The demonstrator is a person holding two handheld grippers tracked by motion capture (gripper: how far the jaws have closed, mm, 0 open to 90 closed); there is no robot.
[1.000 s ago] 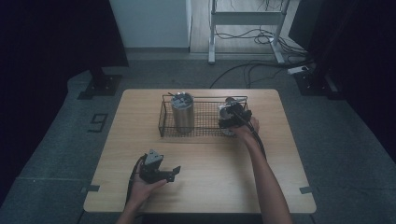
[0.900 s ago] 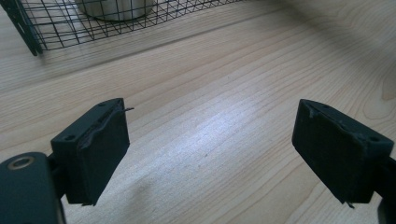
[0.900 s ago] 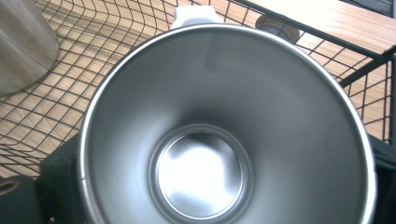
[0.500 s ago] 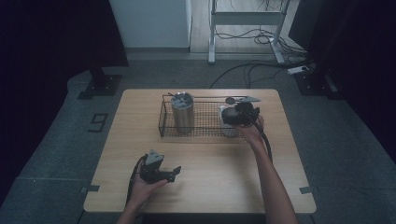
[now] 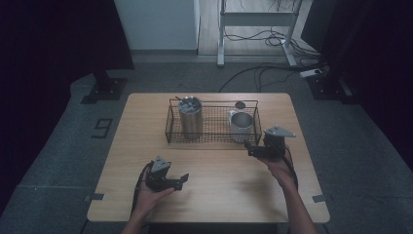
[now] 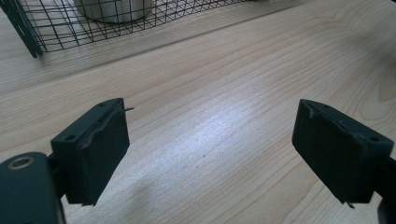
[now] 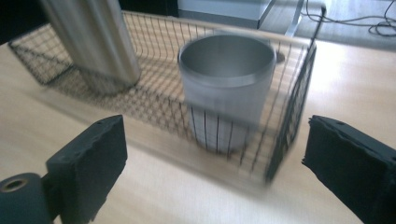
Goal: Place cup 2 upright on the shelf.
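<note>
Two grippers: both low in the high view, nothing held.
Left gripper (image 5: 184,179): lower left, jaws apart over bare table (image 5: 219,170).
Right gripper (image 5: 248,147): right of centre, jaws have just been closing, gaping, nothing between.
Short cup (image 5: 241,126): inside wire basket (image 5: 214,139), right end.
Tall tumbler (image 5: 190,117): basket's left end.

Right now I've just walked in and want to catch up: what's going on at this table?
A person holds a gripper in each hand over a wooden table. A wire basket near the far edge holds a tall steel tumbler and a shorter metal cup, both upright. The right gripper sits just outside the basket, in front of the cup, jaws apart and holding nothing after closing partway. The left gripper rests open over bare wood nearer the person.
</note>
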